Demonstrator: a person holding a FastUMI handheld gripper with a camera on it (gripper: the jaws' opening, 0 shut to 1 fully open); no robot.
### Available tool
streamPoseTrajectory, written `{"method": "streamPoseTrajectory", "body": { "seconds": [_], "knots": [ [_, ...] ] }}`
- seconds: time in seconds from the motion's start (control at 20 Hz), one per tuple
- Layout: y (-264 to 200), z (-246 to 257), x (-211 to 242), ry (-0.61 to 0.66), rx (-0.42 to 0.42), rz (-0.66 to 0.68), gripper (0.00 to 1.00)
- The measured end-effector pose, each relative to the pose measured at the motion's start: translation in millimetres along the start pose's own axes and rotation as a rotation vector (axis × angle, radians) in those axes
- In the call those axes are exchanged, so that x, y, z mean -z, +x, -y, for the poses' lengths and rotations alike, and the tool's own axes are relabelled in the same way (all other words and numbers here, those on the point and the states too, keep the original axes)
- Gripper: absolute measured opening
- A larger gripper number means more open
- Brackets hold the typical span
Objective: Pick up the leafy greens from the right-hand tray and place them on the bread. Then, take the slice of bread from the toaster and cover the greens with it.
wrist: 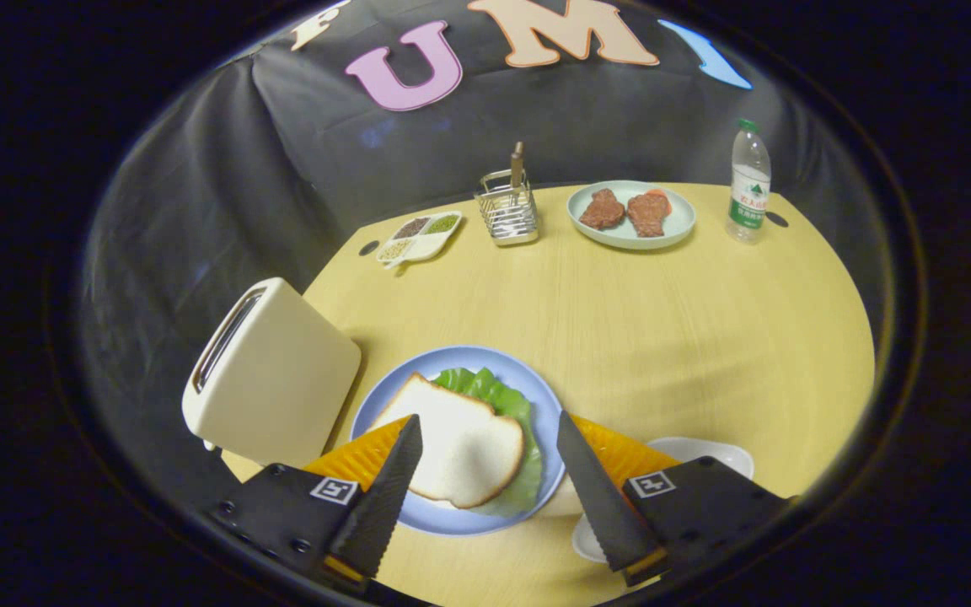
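**Bread slice lies over the greens on the blue plate**

Bread slice [456, 447] covers the leafy greens [498, 396], whose edges show past its far side, on the blue plate [536, 405]. Your gripper [490, 443] hangs above the plate with its fingers spread wide, holding nothing. You have the toaster [270, 375] just beside the plate, and a white tray [709, 453] on the bench [662, 320] opposite it.

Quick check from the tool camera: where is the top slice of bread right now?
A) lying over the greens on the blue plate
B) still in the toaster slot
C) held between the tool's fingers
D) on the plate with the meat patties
A: the bread slice lies on the leafy greens on the blue plate, and the tool hangs open above it, gripping nothing.
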State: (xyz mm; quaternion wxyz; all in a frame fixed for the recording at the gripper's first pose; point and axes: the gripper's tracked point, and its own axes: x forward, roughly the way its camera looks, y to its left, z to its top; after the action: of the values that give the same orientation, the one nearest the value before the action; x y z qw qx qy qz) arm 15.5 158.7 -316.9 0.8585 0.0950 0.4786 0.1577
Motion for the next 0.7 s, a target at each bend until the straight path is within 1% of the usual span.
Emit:
{"method": "streamPoseTrajectory", "body": {
  "seconds": [0.2, 0.3, 0.45, 0.6, 0.7],
  "knots": [
    [-32, 6, -18, -0.070, -0.014, 0.071, 1.00],
    [-55, 5, -31, -0.104, -0.031, 0.138, 1.00],
    [-97, 9, -56, -0.155, -0.027, 0.277, 1.00],
    [-139, 19, -70, -0.192, 0.008, 0.373, 1.00],
    [-165, 27, -78, -0.225, 0.045, 0.422, 1.00]
  ]
}}
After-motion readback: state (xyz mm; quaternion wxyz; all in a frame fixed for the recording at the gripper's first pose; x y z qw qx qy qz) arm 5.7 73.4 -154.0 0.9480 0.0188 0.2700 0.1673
